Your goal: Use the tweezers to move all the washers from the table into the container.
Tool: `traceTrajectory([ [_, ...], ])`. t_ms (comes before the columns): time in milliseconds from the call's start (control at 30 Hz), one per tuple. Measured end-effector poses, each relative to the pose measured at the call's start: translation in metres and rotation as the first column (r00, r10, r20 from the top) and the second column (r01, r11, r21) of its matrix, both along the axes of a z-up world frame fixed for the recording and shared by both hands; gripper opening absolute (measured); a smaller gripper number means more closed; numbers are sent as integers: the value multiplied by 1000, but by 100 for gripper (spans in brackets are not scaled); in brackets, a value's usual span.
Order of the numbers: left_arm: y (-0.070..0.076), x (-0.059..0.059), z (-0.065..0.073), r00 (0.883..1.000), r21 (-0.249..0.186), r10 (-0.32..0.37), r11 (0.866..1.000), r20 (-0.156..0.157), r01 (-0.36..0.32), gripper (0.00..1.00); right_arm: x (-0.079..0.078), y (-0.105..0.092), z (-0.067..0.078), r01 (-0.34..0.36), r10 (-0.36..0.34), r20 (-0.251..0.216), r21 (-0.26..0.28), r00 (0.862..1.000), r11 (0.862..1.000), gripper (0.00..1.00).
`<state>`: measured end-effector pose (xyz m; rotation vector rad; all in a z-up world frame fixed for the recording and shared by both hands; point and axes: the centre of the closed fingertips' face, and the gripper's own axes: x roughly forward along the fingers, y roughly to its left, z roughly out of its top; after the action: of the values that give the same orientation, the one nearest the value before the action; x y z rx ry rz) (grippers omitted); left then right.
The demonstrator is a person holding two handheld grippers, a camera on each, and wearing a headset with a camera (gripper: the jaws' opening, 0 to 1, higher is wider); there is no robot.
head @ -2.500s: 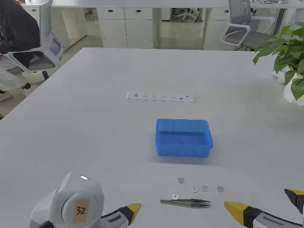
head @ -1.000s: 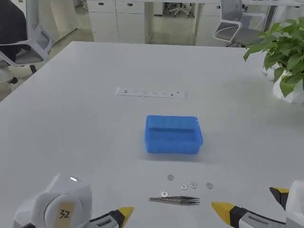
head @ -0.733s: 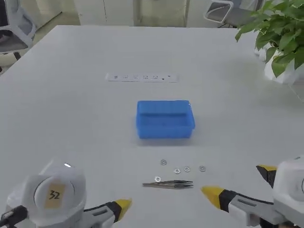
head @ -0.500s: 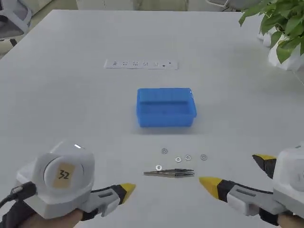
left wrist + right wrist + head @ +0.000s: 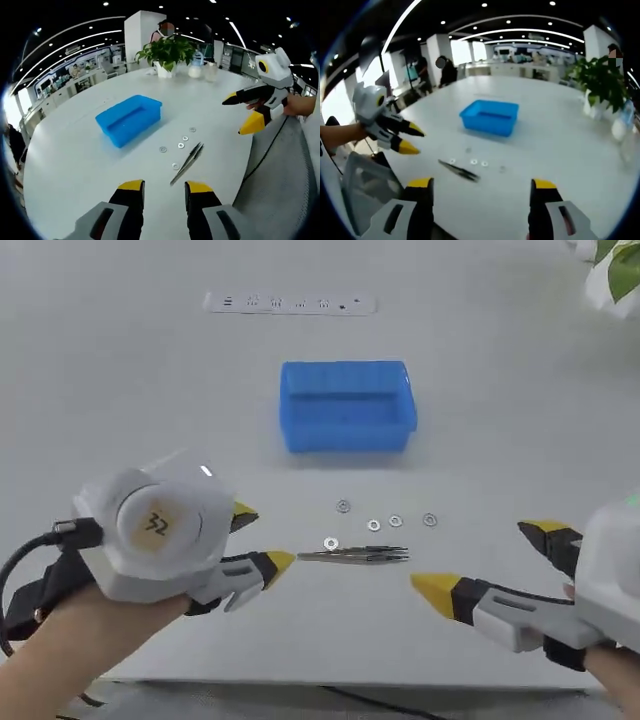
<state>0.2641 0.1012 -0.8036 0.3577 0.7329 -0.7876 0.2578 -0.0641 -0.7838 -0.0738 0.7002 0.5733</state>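
5 washers are lying loose on the white table, on the person's side of the blue container and a little apart from it. 4 are forming a ragged row, and the 5th is sitting further from the container, just beside the tweezers. The tweezers are lying flat, past the washers from the container, with nothing gripping them.

The container is sitting open-topped, and no washer is showing inside it in the head view. I am therefore judging the task as not yet begun: the tweezers are waiting to be picked up first, and all 5 washers are waiting to be moved.

Both grippers are hovering above the table, further from the container than the tweezers. The left gripper is carrying nothing, its yellow-tipped jaws standing a modest gap apart near 1 end of the tweezers. The right gripper is also carrying nothing, its jaws spread wide off the other end.

A white power strip is lying on the far side of the container, and a potted plant is standing further off past it.
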Motion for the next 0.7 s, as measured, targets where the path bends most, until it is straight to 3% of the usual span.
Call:
traceTrajectory([
  [167, -10, 7, -16, 995, 43, -96, 994, -12, 97, 15, -1, 4, -5, -20, 20, -21, 3, 1000, 1000, 76],
  [300, -17, 9, -30, 985, 76, -171, 982, -30, 173, 16, -4, 10, -9, -40, 41, -42, 11, 998, 999, 75],
  [500, -21, 10, -50, 975, 119, -218, 968, -51, 223, 10, -5, 15, -15, -71, 72, -64, 15, 995, 997, 74],
  [700, -24, 10, -56, 967, 129, -246, 959, -67, 253, 3, -5, 27, -19, -115, 117, -79, 31, 990, 993, 71],
])
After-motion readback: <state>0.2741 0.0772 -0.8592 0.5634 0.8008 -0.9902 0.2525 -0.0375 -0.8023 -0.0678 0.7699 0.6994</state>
